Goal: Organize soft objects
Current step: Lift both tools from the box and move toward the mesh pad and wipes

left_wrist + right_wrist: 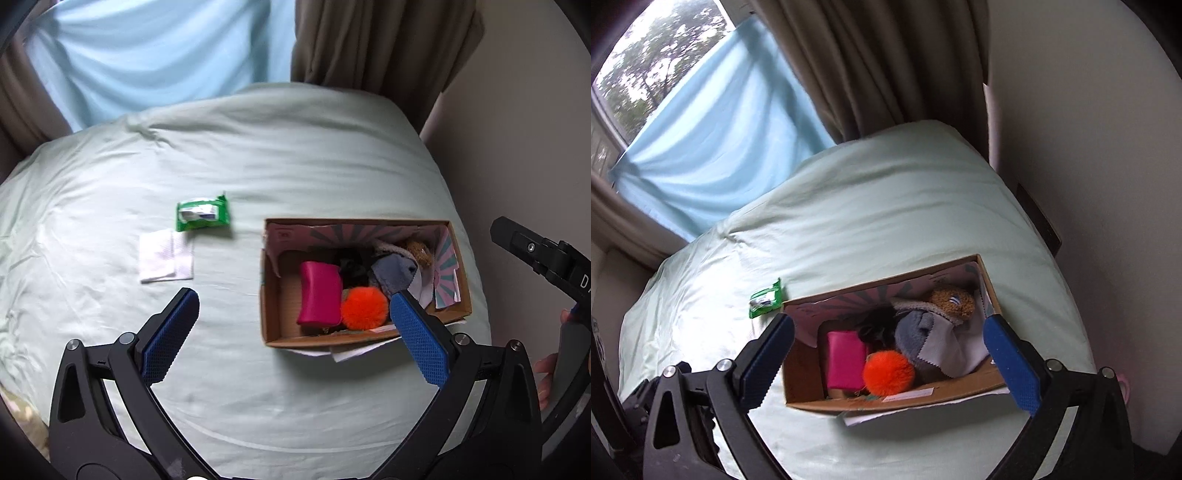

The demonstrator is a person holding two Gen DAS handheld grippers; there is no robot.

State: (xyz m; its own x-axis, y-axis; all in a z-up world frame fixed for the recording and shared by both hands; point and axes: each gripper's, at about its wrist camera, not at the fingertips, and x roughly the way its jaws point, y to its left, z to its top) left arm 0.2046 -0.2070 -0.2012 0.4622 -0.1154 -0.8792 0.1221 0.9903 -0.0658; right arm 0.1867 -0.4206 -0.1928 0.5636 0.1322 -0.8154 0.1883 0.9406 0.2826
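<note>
Both jaws stand spread and empty: the left gripper (295,332) should drop over the folded white tissue (166,255) beside the green wipes pack (202,215), pinching it whole, while the right gripper (888,363) hovers above the cardboard box (886,404) holding the other soft things.

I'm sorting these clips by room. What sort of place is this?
Most likely a bedroom: a bed with a pale green sheet, brown curtains beside a window, and a cardboard box of soft items on the sheet.

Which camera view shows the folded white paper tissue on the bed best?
The left wrist view: the folded white paper tissue lies there fully visible beside the green wipes packet. In the right wrist view I cannot find it.
</note>
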